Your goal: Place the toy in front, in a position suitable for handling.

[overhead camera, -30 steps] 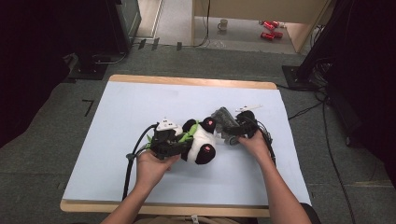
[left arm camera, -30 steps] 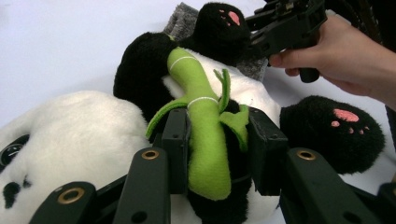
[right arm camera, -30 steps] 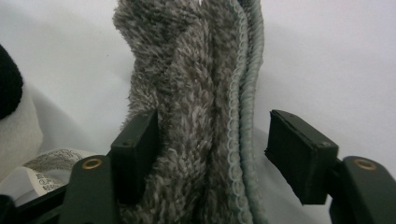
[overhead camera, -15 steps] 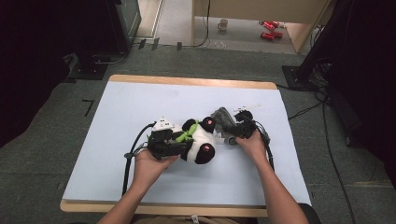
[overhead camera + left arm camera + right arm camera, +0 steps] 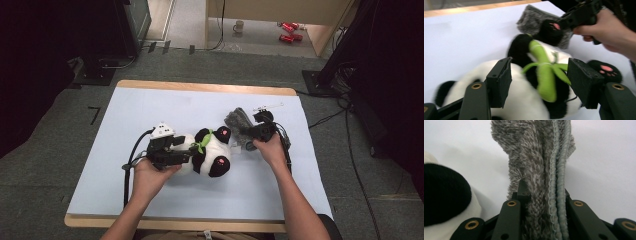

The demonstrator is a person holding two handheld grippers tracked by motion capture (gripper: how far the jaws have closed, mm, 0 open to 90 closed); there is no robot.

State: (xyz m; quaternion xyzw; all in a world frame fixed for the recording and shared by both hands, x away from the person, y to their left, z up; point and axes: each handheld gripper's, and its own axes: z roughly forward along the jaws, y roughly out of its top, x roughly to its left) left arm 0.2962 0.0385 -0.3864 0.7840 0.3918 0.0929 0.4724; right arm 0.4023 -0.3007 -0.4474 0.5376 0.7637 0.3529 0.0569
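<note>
A black-and-white panda plush [image 5: 212,152] with a green bamboo sprig [image 5: 545,72] lies on the white table sheet [image 5: 200,105]. My left gripper [image 5: 189,150] reaches in from its left. Its jaws have just been opening and now stand apart on either side of the panda's body [image 5: 524,100] without squeezing it. My right gripper [image 5: 247,134] has just closed further on a grey fuzzy sock [image 5: 534,157], whose folds are pinched between the pads. The sock [image 5: 236,121] sits beside the panda's upper paw [image 5: 550,27], just right of the plush.
The white sheet covers a wooden board with its edges showing. On the floor beyond stand a mug [image 5: 239,25] and red items [image 5: 287,31]. Cables [image 5: 345,115] run along the right side. Dark furniture stands at the far left and right.
The left jaws have spread apart around the panda. The right jaws have closed on the grey sock, and that hand has lifted slightly.
</note>
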